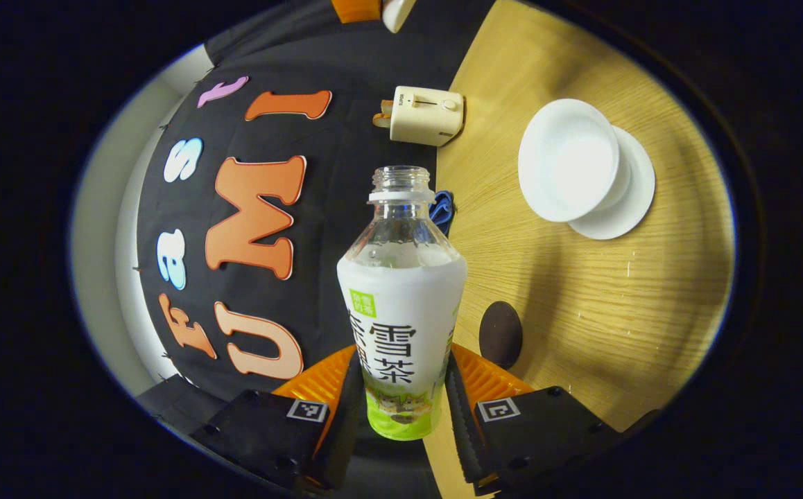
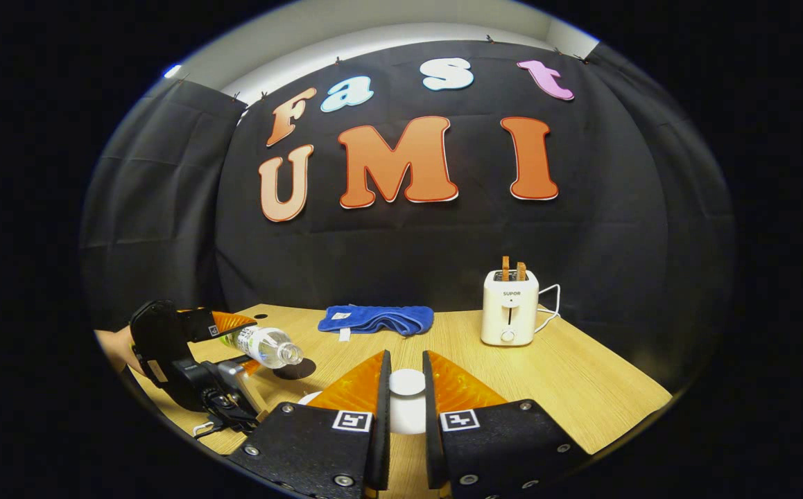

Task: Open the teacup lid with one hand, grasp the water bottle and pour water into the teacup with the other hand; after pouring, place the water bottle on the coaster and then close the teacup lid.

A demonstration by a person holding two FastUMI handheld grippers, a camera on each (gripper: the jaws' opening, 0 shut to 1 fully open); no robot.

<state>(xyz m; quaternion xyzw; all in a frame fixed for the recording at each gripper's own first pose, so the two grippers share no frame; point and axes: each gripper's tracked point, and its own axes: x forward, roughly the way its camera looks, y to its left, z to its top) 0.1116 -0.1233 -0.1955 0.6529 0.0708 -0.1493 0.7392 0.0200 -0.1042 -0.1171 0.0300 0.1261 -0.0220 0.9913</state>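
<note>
**Tilted, uncapped bottle near the open cup: spill is the main risk**

The water bottle point(image 1: 401, 305) is gripped around its labelled body by the left claw point(image 1: 401, 398), a finger pressed on each side. Its cap is off, and in the right gripper view the bottle point(image 2: 263, 344) lies nearly on its side above the tabletop point(image 2: 582, 374), mouth towards the dark coaster point(image 2: 295, 369). The teacup point(image 1: 568, 166) stands open on its saucer point(image 1: 634, 190), apart from the bottle's mouth. If tipping goes further before the mouth is over the cup, water would likely land on the wood or the coaster. The smooth label could also let the bottle slip in the grip.

The right claw point(image 2: 406, 402) is closed on the white teacup lid point(image 2: 407, 382), held by its knob. A narrow knob may twist or drop out if jolted. The toaster point(image 2: 509, 308) and blue cloth point(image 2: 376, 319) stand well behind.
</note>
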